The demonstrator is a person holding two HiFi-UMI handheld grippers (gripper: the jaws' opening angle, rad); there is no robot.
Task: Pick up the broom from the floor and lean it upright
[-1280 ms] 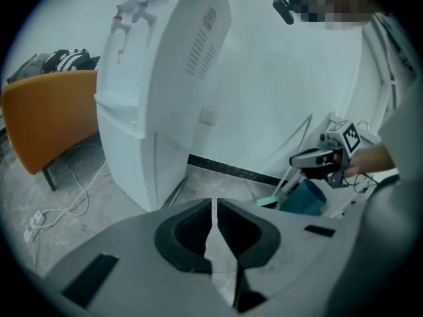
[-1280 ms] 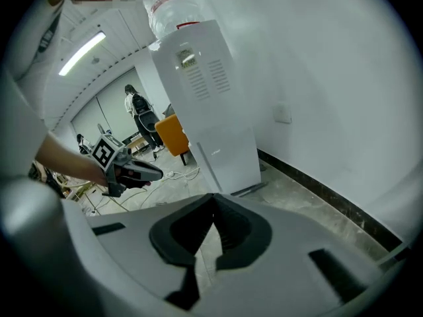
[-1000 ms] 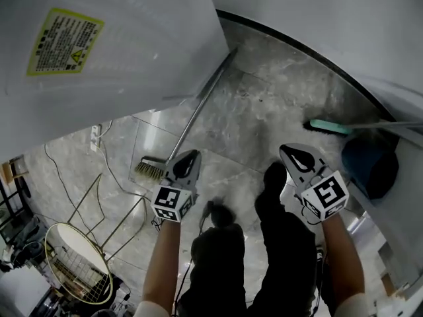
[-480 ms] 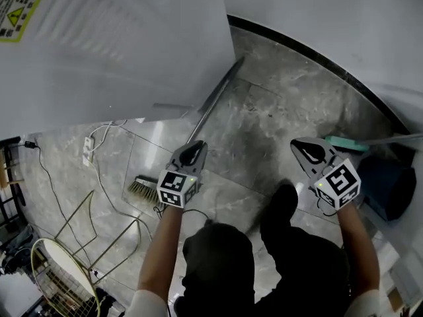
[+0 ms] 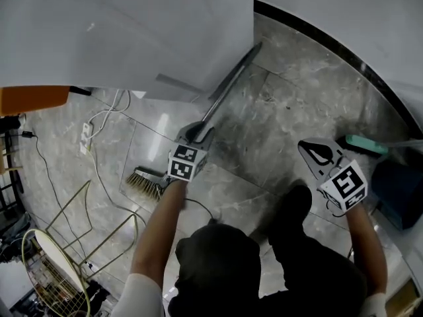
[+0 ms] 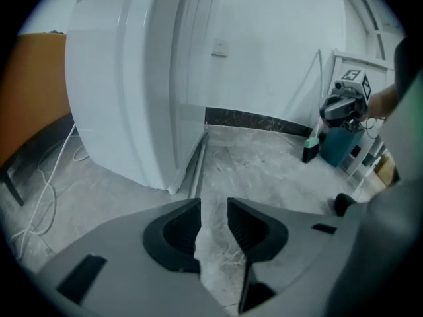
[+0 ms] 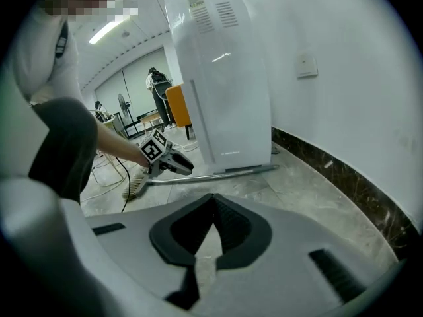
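The broom lies flat on the grey marble floor, bristle head (image 5: 147, 180) at the left, its metal handle (image 5: 231, 84) running up-right along the foot of a white appliance (image 5: 132, 38). My left gripper (image 5: 201, 132) hovers low over the handle, close behind the bristle head. Its jaws are opening. In the left gripper view the left gripper (image 6: 213, 207) shows only floor in its gap, and the handle (image 6: 196, 167) lies just ahead. My right gripper (image 5: 312, 149) hangs to the right, away from the broom. The right gripper (image 7: 213, 200) is shut and empty, and faces the broom handle (image 7: 218, 174).
A teal brush (image 5: 363, 144) and a dark blue bucket (image 5: 396, 187) sit by the wall at the right. White cables and a power strip (image 5: 86, 134) lie to the left, a wire rack (image 5: 79, 230) at lower left. The person's black shoe (image 5: 297, 200) stands between the grippers.
Both grippers have come down toward the floor. The left one has moved forward over the broom handle and its jaws have parted. The right one stays shut.
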